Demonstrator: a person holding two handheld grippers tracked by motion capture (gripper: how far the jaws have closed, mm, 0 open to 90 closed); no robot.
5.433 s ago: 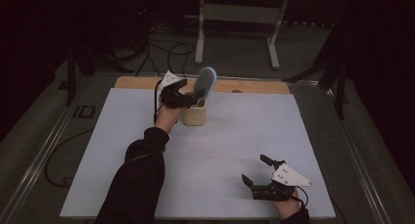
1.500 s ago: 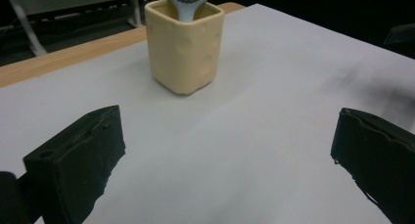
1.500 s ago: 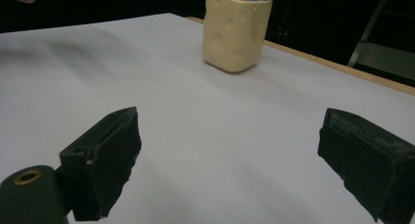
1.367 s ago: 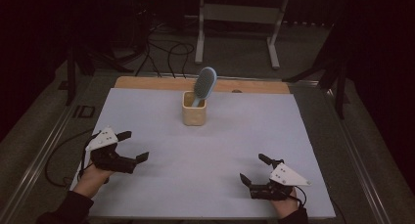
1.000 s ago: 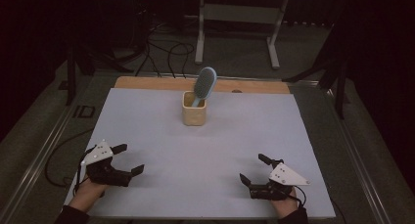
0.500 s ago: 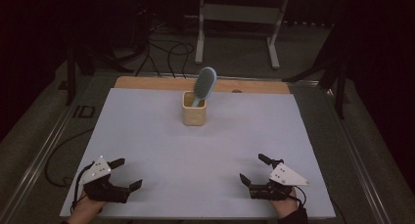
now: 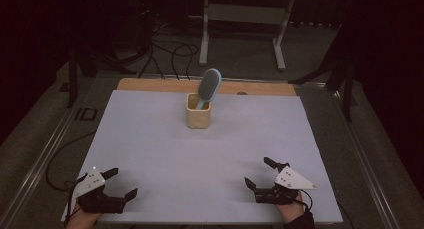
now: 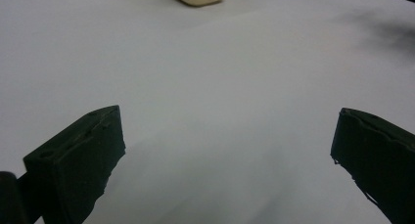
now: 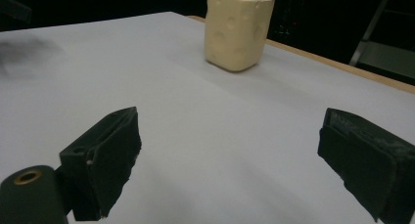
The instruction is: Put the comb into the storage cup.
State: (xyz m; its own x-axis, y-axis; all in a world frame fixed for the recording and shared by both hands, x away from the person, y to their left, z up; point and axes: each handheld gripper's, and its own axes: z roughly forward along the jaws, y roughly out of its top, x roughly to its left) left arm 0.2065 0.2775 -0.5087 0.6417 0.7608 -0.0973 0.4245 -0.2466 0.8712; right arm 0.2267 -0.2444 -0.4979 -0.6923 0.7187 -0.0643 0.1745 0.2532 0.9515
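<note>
Left gripper point(image 7: 122, 184): held at near left corner of sheet point(image 7: 150, 149), jaws spread wide, nothing gripped. Right gripper point(image 7: 259, 173): held at near right edge, well apart from cup point(image 7: 198, 111), jaws wide, nothing gripped. Cup: set upright at far centre of sheet. Brush point(image 7: 208, 86): stood in cup, head tilted right, above rim.

A brush point(image 7: 208, 87) stands in a cup point(image 7: 198, 111) at the table's point(image 7: 210, 154) far middle, well beyond both grippers.

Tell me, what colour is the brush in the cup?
Light blue brush, best in the high view.
</note>
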